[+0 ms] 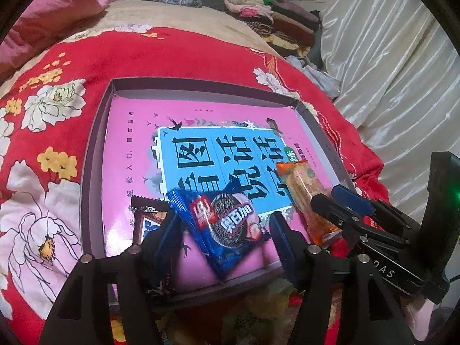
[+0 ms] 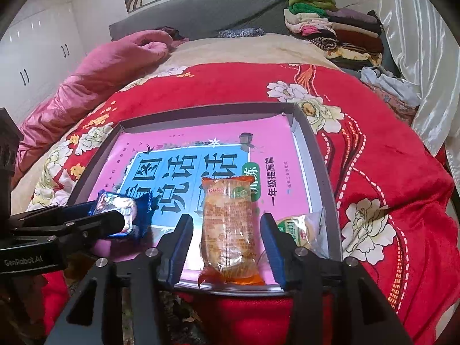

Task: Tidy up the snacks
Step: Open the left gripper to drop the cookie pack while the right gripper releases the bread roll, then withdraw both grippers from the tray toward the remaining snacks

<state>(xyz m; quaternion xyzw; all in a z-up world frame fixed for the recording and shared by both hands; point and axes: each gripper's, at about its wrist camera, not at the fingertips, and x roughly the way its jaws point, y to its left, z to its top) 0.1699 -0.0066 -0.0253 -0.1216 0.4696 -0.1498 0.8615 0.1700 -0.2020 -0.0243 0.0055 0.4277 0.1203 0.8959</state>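
Note:
A shallow grey box point(image 1: 95, 132) lies on the red floral blanket, with a pink and blue book point(image 1: 138, 132) inside it. My left gripper point(image 1: 227, 224) is open around a blue Oreo packet point(image 1: 227, 224) lying at the box's near edge. A brown snack bar point(image 1: 146, 218) lies just left of it. My right gripper point(image 2: 228, 238) is open around an orange-wrapped pastry point(image 2: 228, 224) lying in the box; it also shows in the left wrist view point(image 1: 307, 195). A clear green-labelled packet point(image 2: 302, 230) lies to its right. The left gripper and Oreo packet point(image 2: 123, 218) show at the left of the right wrist view.
The box point(image 2: 325, 172) sits on a bed covered by the red blanket point(image 2: 388, 172). A pink quilt point(image 2: 100, 80) lies at the far left. Folded clothes point(image 2: 330, 26) are stacked at the far right. A white curtain point(image 1: 402, 57) hangs on the right. More wrappers point(image 1: 258, 310) lie below the box's near edge.

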